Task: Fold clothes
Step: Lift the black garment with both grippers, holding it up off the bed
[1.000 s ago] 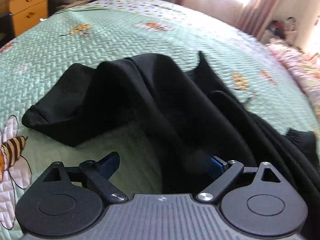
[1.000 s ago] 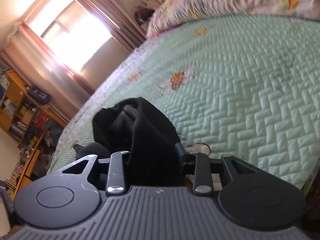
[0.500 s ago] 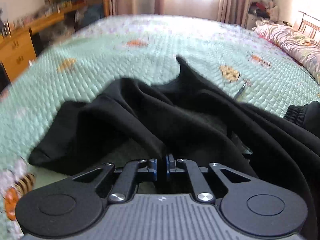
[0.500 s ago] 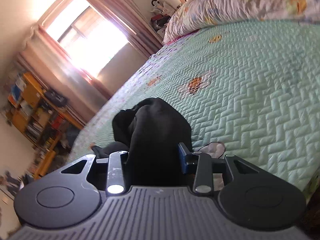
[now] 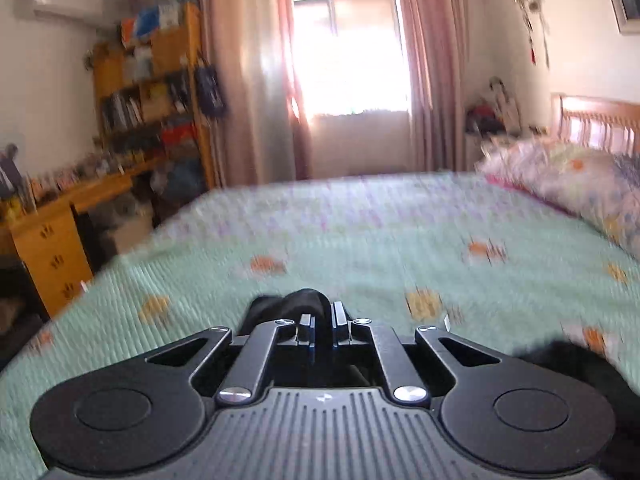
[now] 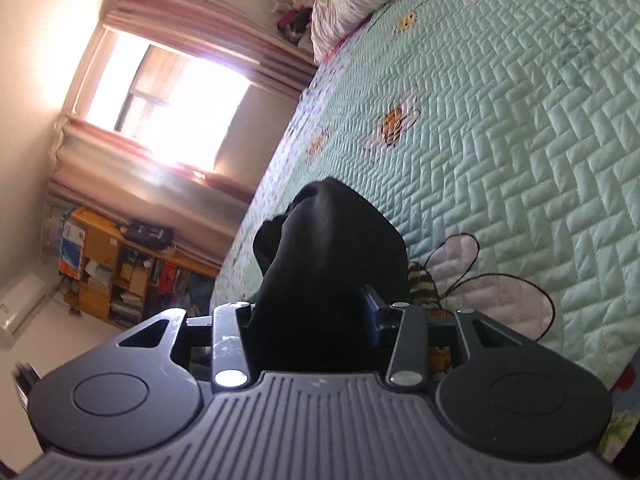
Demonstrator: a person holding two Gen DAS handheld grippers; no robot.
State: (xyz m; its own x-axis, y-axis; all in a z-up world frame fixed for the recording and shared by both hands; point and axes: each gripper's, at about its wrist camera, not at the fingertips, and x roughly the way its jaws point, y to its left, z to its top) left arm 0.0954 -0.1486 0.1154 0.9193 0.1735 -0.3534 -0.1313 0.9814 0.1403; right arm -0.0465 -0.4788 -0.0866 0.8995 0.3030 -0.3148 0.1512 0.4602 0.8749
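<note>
Now your largest surface is the bed, covered in a mint-green quilt stitched in a herringbone pattern with embroidered bees; a floral pillow lies at its head. Beyond it stand a wooden desk and cluttered shelves beside pink curtains.

The black garment is soft, matte and heavy, bunched into a rounded hump. In the right wrist view its long axis runs away from you, out along the fingers, over the quilt.

Your right gripper has its jaws set wide with a thick fold of the cloth filling the gap; the blue pad presses its side. Your left gripper has its jaws nearly together, pinching a small wad of the same black cloth.

Compared with half a second ago, your left gripper has lifted: the spread of cloth that filled its view is gone below, and the blurred room shows instead. The right view has rolled further sideways.
</note>
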